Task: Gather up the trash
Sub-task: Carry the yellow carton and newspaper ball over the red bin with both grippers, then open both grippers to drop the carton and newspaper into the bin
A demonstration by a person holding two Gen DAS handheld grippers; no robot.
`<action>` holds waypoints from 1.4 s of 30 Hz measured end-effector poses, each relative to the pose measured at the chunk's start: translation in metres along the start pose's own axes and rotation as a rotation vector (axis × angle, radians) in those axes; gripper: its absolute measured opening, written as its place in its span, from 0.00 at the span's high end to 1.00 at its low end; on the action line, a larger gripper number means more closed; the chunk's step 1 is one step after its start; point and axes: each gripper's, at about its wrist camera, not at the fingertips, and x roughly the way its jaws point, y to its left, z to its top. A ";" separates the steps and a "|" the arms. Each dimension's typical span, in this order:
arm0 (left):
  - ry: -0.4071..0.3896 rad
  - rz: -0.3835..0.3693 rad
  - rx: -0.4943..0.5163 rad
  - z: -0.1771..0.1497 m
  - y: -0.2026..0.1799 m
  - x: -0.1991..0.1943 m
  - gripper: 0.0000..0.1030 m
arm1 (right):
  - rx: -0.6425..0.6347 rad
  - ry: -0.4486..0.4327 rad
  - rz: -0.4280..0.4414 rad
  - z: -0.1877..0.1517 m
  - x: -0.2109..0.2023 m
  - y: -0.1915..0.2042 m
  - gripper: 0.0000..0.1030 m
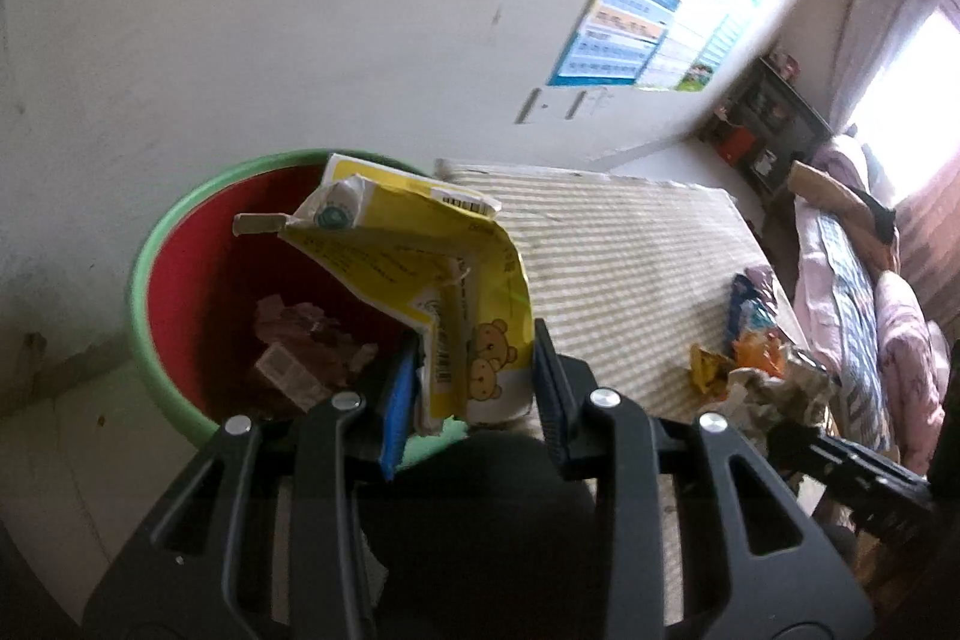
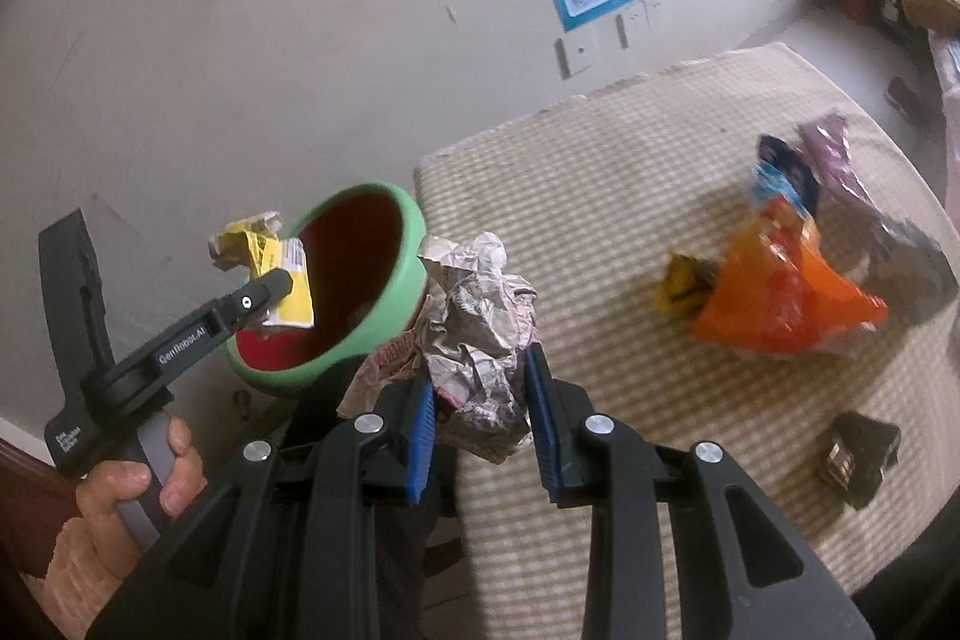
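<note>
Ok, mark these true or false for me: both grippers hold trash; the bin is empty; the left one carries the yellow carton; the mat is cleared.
1. Both grippers hold trash. True: the left gripper grips a yellow carton, the right gripper a crumpled paper.
2. The bin is empty. False: the bin already has scraps inside.
3. The left gripper carries the yellow carton. True.
4. The mat is cleared. False: an orange bag and other wrappers lie on the mat.

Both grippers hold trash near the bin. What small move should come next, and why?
Probably open the left gripper: its yellow carton already hangs over the bin, so it should fall inside. The right gripper, holding crumpled paper, is beside the bin's rim, not over it.
</note>
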 end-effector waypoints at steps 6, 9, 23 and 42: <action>-0.031 0.065 -0.042 0.008 0.035 -0.002 0.67 | -0.063 -0.003 0.016 0.021 0.019 0.028 0.73; -0.028 0.087 -0.059 0.011 0.051 -0.001 0.67 | -0.098 0.000 0.024 0.033 0.032 0.043 0.73; 0.009 0.092 -0.113 0.007 0.081 0.010 0.67 | -0.204 0.026 0.045 0.059 0.079 0.094 0.73; 0.016 0.109 -0.131 0.016 0.087 0.020 0.63 | -0.211 0.038 0.058 0.065 0.098 0.109 0.71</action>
